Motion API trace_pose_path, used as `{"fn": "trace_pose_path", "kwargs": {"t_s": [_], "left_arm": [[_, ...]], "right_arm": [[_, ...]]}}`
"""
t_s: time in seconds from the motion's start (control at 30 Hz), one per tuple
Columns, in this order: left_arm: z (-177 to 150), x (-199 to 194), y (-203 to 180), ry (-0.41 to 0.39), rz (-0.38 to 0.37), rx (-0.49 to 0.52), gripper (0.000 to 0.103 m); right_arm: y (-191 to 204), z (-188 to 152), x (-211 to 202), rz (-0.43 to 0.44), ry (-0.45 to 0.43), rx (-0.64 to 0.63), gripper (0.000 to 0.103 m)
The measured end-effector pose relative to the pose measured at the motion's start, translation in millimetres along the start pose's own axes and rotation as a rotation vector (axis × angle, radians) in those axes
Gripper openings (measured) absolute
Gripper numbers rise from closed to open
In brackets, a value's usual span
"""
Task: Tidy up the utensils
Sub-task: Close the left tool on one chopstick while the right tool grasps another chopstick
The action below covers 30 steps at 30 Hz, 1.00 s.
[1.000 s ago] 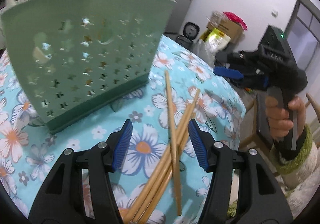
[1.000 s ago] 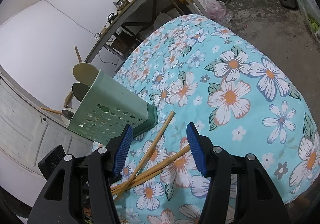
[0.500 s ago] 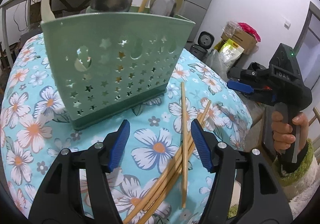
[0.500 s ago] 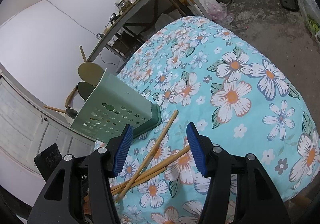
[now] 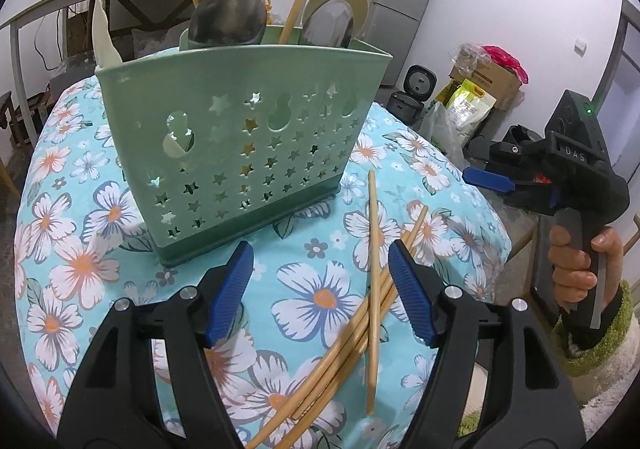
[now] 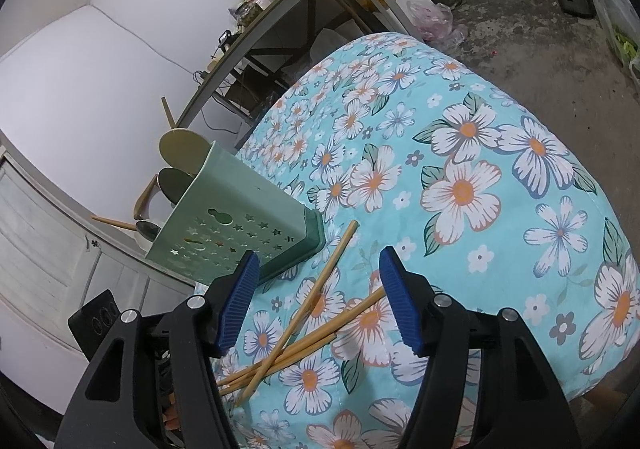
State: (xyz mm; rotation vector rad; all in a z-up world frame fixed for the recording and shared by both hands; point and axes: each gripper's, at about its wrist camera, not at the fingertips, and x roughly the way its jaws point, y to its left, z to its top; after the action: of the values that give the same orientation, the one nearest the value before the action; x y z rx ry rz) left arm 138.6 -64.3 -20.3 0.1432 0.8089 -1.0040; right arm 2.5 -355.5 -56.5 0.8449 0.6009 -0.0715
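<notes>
Fingers (image 5: 234,289) of left gripper (image 5: 320,277) spread wide, grasping nothing, poised above floral tablecloth (image 5: 80,209) just in front of green utensil holder (image 5: 240,145). Right gripper (image 6: 316,289) likewise released and empty. Loose chopsticks (image 5: 372,289) lying crossed on cloth, just right of holder's base. Spoons (image 5: 228,19) and wooden handles standing upright inside holder.

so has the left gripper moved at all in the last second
Yes. The left gripper has pulled back and up: the green holder now looks smaller and its whole rim shows, with the spoons above it.
</notes>
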Motion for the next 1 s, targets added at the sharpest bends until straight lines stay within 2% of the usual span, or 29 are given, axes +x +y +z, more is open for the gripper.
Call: {"fn": "trace_pose_path", "kwargs": {"t_s": [0.53,0.77,1.0], "left_arm": [[1,8,2,0.006,0.038,0.01,0.068],[1,9,4,0.001,0.047,0.009,0.068],[0,7,5,-0.001,0.047,0.019,0.068]], "right_arm": [[-6,-1,3,0.017,0.019,0.025,0.061],[-28,-9,17,0.062,0.106,0.122,0.061],[-50,-22,42,0.047,0.181,0.266,0.045]]}}
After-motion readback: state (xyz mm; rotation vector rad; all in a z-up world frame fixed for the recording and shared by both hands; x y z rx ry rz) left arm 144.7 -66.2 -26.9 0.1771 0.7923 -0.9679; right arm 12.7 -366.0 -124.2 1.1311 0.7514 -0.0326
